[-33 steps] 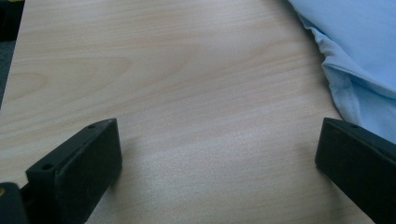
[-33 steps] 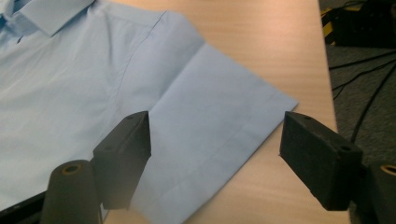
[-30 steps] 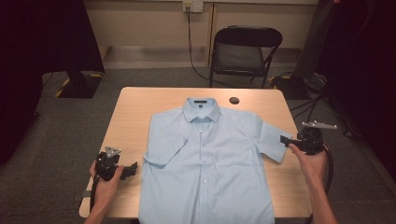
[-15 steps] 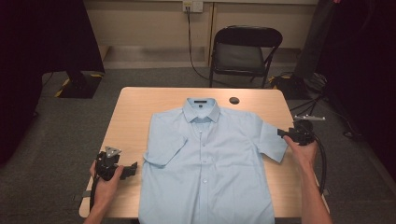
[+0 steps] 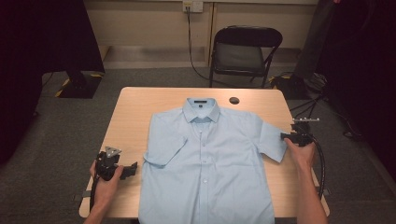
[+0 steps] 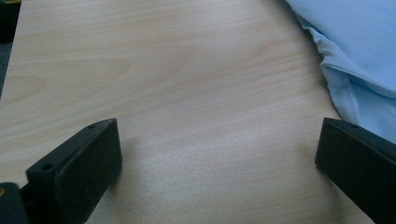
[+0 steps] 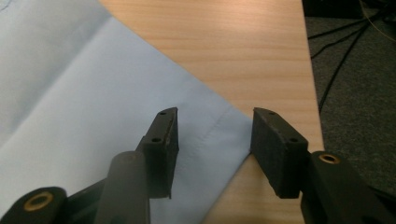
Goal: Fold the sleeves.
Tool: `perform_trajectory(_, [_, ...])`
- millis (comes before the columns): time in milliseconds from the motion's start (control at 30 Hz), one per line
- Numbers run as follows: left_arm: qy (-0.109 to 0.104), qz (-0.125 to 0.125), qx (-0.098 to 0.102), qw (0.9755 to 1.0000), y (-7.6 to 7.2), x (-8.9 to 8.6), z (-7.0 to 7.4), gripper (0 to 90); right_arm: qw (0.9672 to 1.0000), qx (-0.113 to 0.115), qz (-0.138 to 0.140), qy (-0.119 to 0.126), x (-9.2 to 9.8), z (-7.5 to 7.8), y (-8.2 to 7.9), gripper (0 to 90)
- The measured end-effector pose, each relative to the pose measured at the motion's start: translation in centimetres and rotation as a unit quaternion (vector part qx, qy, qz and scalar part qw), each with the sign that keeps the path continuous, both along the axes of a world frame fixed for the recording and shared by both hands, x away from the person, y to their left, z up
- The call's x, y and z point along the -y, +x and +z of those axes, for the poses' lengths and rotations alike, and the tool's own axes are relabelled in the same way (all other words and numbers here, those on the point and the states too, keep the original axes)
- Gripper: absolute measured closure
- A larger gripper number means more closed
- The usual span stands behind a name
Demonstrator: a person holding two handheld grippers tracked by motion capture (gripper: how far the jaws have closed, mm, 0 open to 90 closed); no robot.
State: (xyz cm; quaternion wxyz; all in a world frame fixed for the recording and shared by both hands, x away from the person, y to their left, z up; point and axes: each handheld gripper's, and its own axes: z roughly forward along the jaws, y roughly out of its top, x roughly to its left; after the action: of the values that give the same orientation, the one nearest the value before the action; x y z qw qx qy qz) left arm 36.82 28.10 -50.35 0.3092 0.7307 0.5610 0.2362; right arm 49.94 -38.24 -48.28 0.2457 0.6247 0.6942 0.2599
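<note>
Here, my right gripper (image 7: 215, 135) has its jaws half open and just been closing, straddling the hem corner of the light-blue short-sleeved shirt's (image 5: 208, 158) sleeve (image 7: 140, 116) (pads not yet pressing the cloth, as far as I can see). My left gripper (image 6: 215, 154) holds its jaws wide over bare wood, nothing between them, the shirt's other sleeve (image 5: 163, 147) just beside. The shirt lies flat, buttoned, collar away from me, on the wooden surface (image 5: 140, 107).
</note>
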Motion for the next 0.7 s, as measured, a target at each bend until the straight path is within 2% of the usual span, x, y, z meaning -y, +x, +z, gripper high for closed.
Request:
perform_trajectory(133, [0.000, -0.001, 0.000, 1.0000, 0.06, -0.01, 0.01, 0.0, 0.9999, 0.000, -0.006, 0.010, 0.40, -0.09, -0.15, 52.9])
perform_trajectory(267, [0.000, -0.001, 0.000, 1.0000, 0.07, -0.01, 0.01, 0.0, 0.9999, 0.002, 0.002, 0.015, 0.03, -0.02, -0.25, 71.8])
perform_trajectory(367, [0.000, -0.001, 0.000, 1.0000, 0.07, -0.01, 0.01, 0.0, 0.9996, 0.001, 0.009, 0.028, -0.20, -0.03, -0.18, 85.4])
perform_trajectory(700, [0.000, -0.001, 0.000, 1.0000, 0.07, -0.01, 0.01, 0.0, 0.9993, 0.005, 0.002, 0.037, -0.56, -0.03, -0.30, 88.4])
